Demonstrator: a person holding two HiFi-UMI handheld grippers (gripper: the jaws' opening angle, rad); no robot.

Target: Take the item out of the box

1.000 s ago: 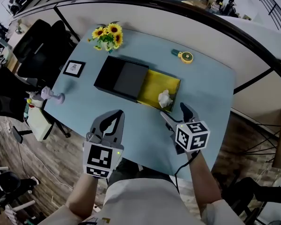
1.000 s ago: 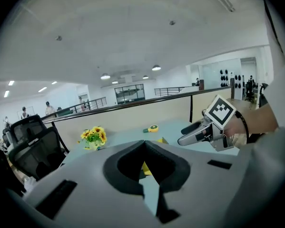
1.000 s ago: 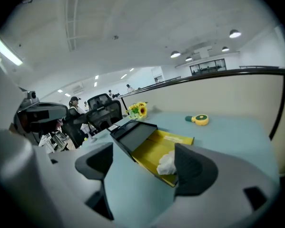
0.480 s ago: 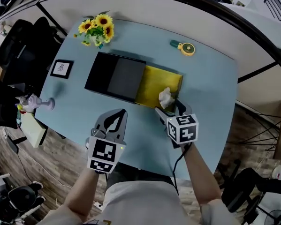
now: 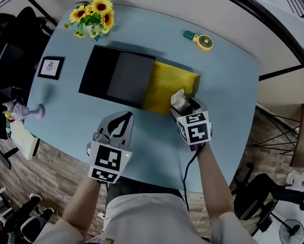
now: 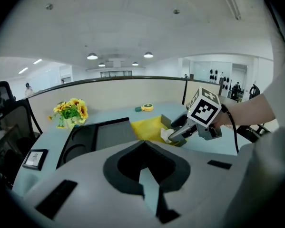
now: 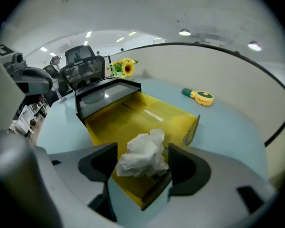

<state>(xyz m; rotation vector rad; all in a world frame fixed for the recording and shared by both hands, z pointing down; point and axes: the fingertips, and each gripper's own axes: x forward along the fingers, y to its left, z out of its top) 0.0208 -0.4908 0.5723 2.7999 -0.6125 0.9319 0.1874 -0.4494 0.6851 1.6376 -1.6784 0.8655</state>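
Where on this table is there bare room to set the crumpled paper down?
Bare tabletop right of the yellow drawer, nearer than the yellow gadget; also between the black box and picture frame. Crowded: the drawer's near corner, where the right gripper's jaws are closing around the crumpled paper.

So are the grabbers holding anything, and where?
Nothing yet. The right gripper is closing its jaws either side of the crumpled white paper, not yet pinching it. The left gripper is empty.

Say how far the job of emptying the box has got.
Done: the drawer is slid open. In hand: the right gripper is closing its jaws around the tissue, not yet pinching it. To do: grip it and lift it out of the drawer.
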